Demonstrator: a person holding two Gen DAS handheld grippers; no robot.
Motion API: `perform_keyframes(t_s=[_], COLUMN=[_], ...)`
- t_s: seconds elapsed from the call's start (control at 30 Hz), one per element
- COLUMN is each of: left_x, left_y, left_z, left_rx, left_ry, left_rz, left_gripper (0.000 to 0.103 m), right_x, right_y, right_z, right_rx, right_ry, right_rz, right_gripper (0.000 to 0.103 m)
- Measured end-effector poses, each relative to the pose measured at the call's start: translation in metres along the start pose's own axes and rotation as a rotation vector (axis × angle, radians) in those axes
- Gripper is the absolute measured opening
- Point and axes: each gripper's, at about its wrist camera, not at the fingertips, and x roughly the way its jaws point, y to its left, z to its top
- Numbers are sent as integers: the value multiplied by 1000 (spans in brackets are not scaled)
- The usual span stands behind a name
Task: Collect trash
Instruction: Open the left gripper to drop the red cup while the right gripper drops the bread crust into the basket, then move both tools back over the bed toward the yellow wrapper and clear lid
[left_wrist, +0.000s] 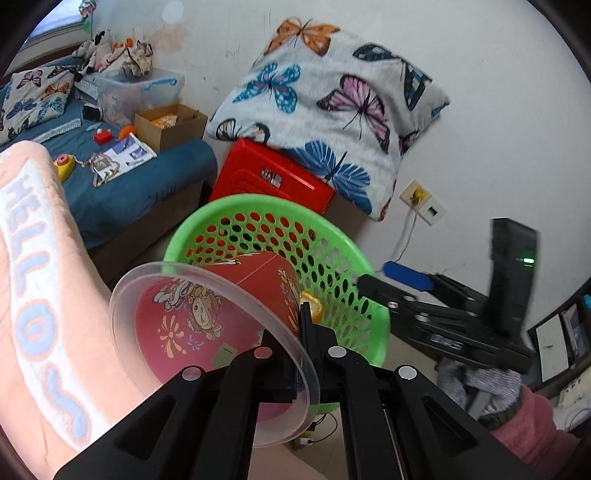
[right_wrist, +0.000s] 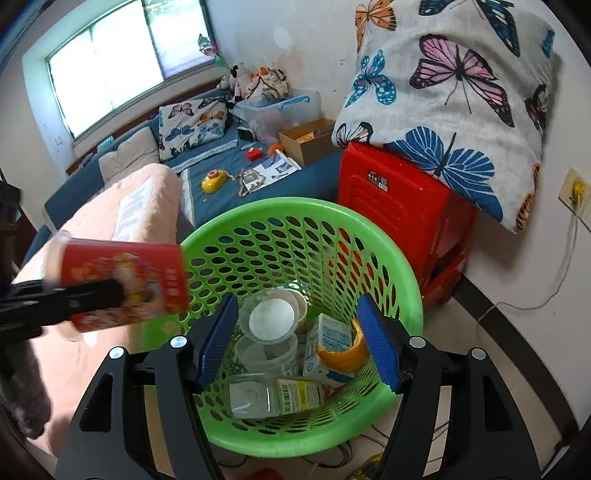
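Note:
A red printed cup (left_wrist: 221, 310) with a clear plastic lid (left_wrist: 207, 280) lies sideways in my left gripper (left_wrist: 300, 350), which is shut on the lid's rim. It hangs at the near left edge of the green perforated basket (left_wrist: 354, 254). In the right wrist view the same cup (right_wrist: 122, 284) and left gripper (right_wrist: 110, 293) sit left of the basket rim (right_wrist: 406, 280). My right gripper (right_wrist: 299, 343) stands open above the basket, with nothing between its blue pads (right_wrist: 218, 343). Below it lie clear plastic cups (right_wrist: 271, 321), a small carton (right_wrist: 328, 339), orange peel (right_wrist: 343, 360) and a clear bottle (right_wrist: 273, 397).
A red plastic stool (right_wrist: 399, 206) with a butterfly pillow (right_wrist: 461, 92) on it stands right behind the basket by the wall. A pink blanket (left_wrist: 33, 266) covers the bed edge at left. On the blue bed (right_wrist: 221, 166) are a cardboard box (right_wrist: 306, 140) and papers. A cable (right_wrist: 535, 295) runs from the wall socket.

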Motion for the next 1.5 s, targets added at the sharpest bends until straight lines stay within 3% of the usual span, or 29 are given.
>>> perform_keyframes(t_s=[0.1,0.27,0.37,0.4,0.7,1.0,1.13,1.5], left_x=[14,23,23,22,3,-48,-74,-159], left_y=[-1,-4,-9,-10,-15,-1,12,84], left_z=[3,2,2,3,-3,-21,-34,-85], left_rx=[-2,-4,6,5,17,-3,-38,-202], left_ry=[30,52,50,49,18,-64,-99,-200], left_rz=[14,9,7,5,5,72,118,348], left_gripper=[5,22,41,52,53,53,53,55], right_x=[-3,-6,-6,-7,-17,-26,-24,10], right_y=[-3,-7,-10,-10,-8,14,35,133], right_z=[-1,-3,-4,-4,-4,-1,3,14], right_rx=[9,27,34,36,37,3,-27,-183], right_ry=[-4,-8,-10,-11,-26,-37,-30,24], right_rz=[4,12,11,11,11,39,77,223], right_gripper=[67,67,67,67,67,68,70,75])
